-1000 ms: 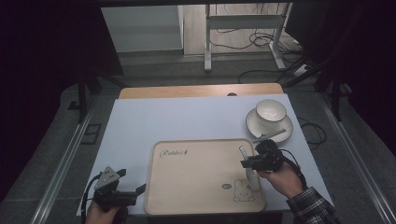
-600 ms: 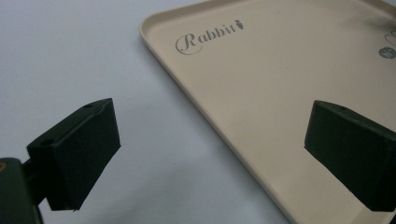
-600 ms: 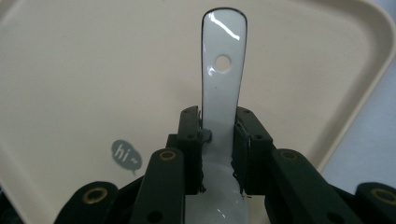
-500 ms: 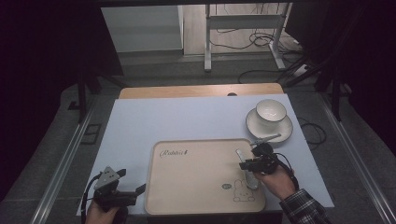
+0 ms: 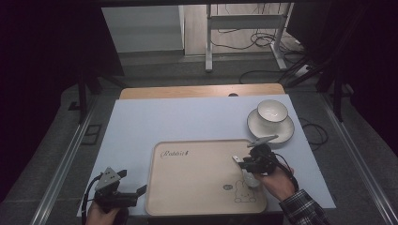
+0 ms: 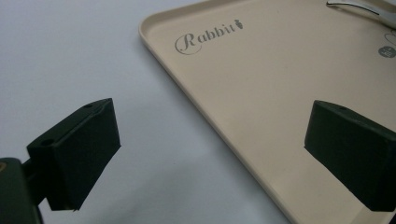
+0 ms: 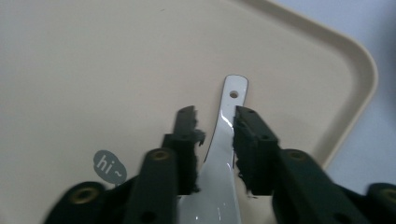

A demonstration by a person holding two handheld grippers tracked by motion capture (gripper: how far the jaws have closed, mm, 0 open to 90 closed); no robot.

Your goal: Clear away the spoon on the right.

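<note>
A white spoon lies on the right part of a tan tray, above a little bunny drawing. The spoon is long and thin, and its handle points away from the right gripper, toward the tray's rounded corner. The handle end has a small round hole. The spoon looks smooth and shiny, like glazed china.

The right gripper's two black jaws sit on both sides of the handle. One jaw touches it, and a thin gap shows by the other, so I cannot tell if they really squeeze it. The left gripper is wide open with nothing in it, near the tray's left edge.

The tray is plain and smooth with rounded corners and a low rim. It sits on a pale table. From high up, a white cup stands on a round saucer behind the tray. Up close, the left gripper view shows the word "Rabbit" on the tray, and the right gripper view shows a grey "hi~" bubble.
</note>
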